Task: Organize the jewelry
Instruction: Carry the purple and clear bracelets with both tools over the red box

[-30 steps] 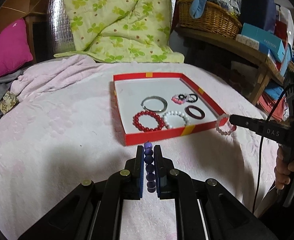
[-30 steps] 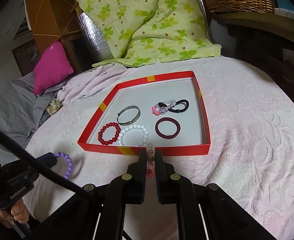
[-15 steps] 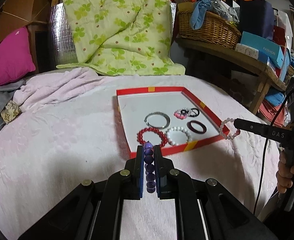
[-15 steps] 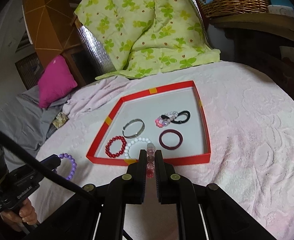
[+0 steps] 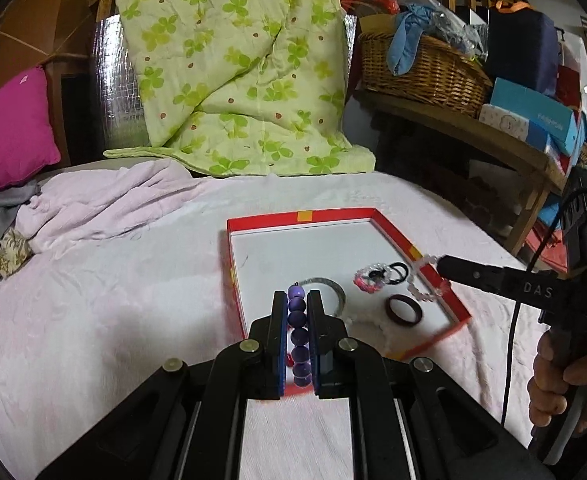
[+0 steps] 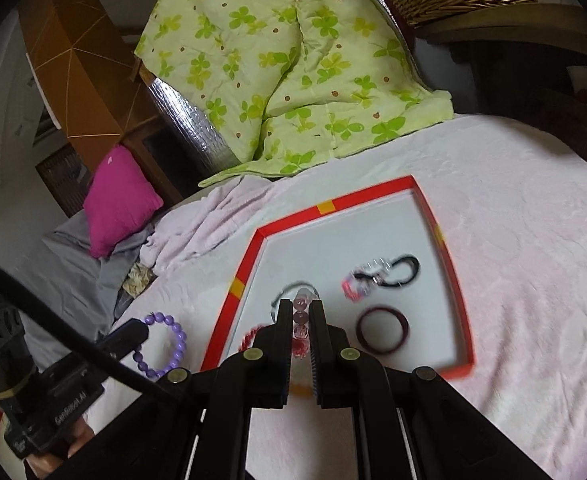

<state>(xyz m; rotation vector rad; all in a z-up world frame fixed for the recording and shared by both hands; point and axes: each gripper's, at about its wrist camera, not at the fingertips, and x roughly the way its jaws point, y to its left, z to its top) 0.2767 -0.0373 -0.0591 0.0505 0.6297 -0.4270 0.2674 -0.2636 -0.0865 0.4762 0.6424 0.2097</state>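
Both bracelets have come forward over the red tray (image 5: 397, 240): the purple bead bracelet (image 5: 298, 332) pinched in the left gripper (image 5: 296, 312) hangs above its near-left corner. Right of it, the right gripper (image 6: 302, 316) pinches the pink crystal bracelet (image 6: 300, 328) above the tray's near edge, close to the dark bangle (image 6: 382, 330).

Lying in 1 red tray (image 5: 397, 236): 5 jewelry pieces (image 5: 404, 311). Being gripped outside it: 2 beaded bracelets (image 5: 298, 332).
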